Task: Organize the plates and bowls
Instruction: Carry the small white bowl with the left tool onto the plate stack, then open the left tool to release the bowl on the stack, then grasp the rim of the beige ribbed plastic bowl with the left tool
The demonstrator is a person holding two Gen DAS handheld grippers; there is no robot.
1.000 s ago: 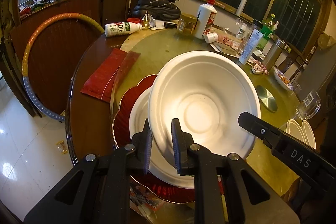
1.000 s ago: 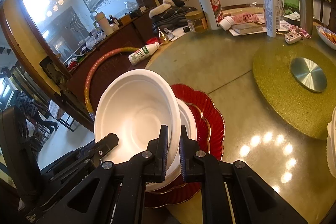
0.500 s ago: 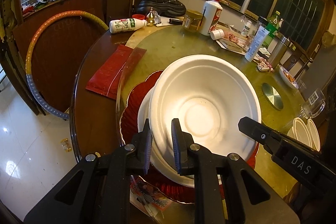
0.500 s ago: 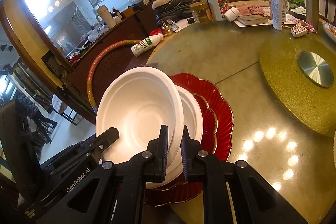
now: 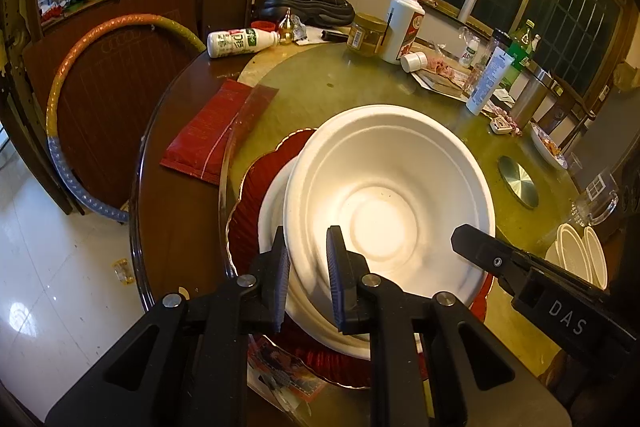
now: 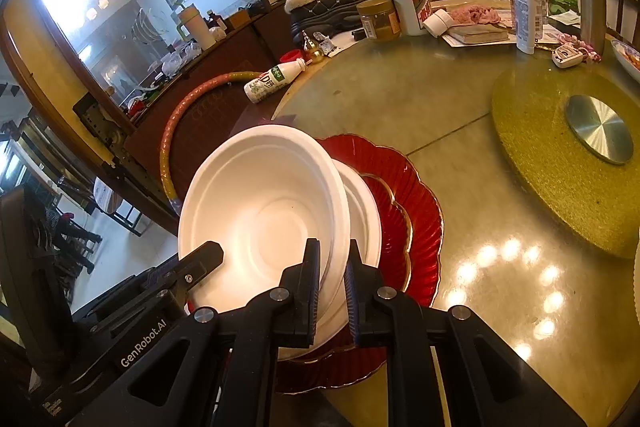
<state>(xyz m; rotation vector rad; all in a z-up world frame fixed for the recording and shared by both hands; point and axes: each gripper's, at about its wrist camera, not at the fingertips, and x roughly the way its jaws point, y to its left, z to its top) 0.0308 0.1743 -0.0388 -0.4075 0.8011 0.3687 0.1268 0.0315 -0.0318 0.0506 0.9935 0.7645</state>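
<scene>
The white bowl was held by its near rim from both sides, the left gripper and the right gripper each clamped on it, tilted just above the white plate on the red plates at the table edge. Both grippers were angled downward. Lowering it level and releasing seemed called for next.

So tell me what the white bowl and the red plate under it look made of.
White bowl: likely moulded pulp or foam, matte, with thick soft-edged rim and pressed rings. Red plate: probably glass or glossy plastic, ribbed, scalloped, gold-edged; which one is unclear.
</scene>
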